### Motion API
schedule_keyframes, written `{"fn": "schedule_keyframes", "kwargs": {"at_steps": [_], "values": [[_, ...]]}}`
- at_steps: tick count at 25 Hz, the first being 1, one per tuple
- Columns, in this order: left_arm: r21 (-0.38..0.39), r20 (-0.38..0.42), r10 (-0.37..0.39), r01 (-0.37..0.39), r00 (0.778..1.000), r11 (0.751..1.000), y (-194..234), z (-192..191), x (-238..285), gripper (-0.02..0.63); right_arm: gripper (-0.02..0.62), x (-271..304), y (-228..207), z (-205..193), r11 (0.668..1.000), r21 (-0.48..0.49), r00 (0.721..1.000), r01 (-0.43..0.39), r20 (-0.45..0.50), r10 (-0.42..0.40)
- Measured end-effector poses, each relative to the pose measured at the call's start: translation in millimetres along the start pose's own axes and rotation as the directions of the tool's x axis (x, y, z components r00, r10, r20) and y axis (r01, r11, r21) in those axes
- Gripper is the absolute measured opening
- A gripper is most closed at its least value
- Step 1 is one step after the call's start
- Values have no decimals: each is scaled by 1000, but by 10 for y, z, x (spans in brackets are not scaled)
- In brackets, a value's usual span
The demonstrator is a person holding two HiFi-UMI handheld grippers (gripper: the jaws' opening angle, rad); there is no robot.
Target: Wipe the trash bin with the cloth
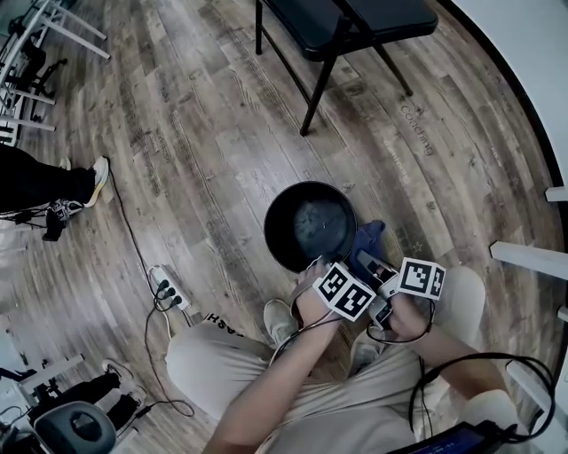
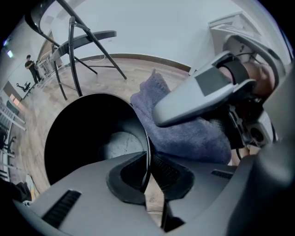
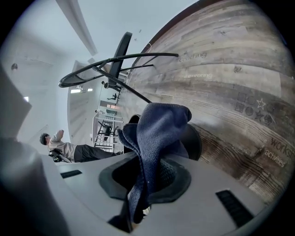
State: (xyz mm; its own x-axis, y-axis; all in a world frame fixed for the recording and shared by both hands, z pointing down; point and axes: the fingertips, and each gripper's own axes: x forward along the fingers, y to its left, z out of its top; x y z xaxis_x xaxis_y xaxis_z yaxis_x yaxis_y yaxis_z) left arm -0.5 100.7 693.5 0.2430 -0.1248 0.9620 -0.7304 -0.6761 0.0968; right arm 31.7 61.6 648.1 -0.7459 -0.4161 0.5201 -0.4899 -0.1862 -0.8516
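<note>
Trash bin, black and round, sits on the wooden floor just in front of your knees, with its open mouth facing up at you and the dark chair well beyond it toward the far wall. Your left gripper reaches steeply down onto the near rim; in the left gripper view its jaws are almost together, pinching the thin rim wall between the pads. Your right gripper is just beside it, at the bin's right side. Its jaws are clamped on the blue cloth, which bunches up above the pads and hangs down below them. In the head view the cloth lies against the outside of the bin's right wall. A white power strip lies on the floor to your left.
</note>
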Motion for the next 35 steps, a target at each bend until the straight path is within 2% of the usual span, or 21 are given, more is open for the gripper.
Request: {"fn": "schedule_keyframes", "kwargs": {"at_steps": [5, 8, 11, 17, 21, 23, 27, 30, 33, 35], "values": [[47, -11, 30, -29, 999, 998, -12, 45, 28, 17, 55, 141, -186, 57, 994, 108, 999, 12, 31, -15], [36, -20, 25, -25, 999, 999, -10, 65, 48, 17, 55, 260, -411, 95, 981, 192, 998, 35, 40, -43], [21, -29, 23, -22, 999, 1000, -14, 72, 51, 17, 55, 413, -703, 99, 963, 252, 994, 94, 26, -104], [-57, -1, 4, -4, 1000, 998, -33, 127, 54, 17, 55, 753, -1294, 105, 947, 208, 970, 243, -39, -240], [-60, 0, 13, -13, 1000, 998, -41, 159, 58, 17, 57, 976, -1677, 105, 932, 170, 947, 319, -85, -308], [-57, 4, 17, -17, 1000, 998, -37, 170, 58, 17, 55, 1064, -1813, 118, 931, 153, 943, 331, -96, -320], [-54, 6, 32, -31, 999, 998, -22, 157, 69, 17, 55, 1210, -2018, 68, 935, 165, 945, 314, -153, -290], [-68, 9, 22, -21, 1000, 997, -31, 168, 73, 17, 55, 1182, -2063, 68, 931, 124, 931, 343, -179, -319], [-68, 16, -35, 36, 999, 997, -96, 178, 48, 18, 57, 936, -1889, 148, 904, 125, 910, 409, -133, -393], [-23, 0, -71, 71, 997, 997, -169, 135, 17, 87, 57, 735, -1603, 188, 906, 149, 918, 396, -89, -386]]}}
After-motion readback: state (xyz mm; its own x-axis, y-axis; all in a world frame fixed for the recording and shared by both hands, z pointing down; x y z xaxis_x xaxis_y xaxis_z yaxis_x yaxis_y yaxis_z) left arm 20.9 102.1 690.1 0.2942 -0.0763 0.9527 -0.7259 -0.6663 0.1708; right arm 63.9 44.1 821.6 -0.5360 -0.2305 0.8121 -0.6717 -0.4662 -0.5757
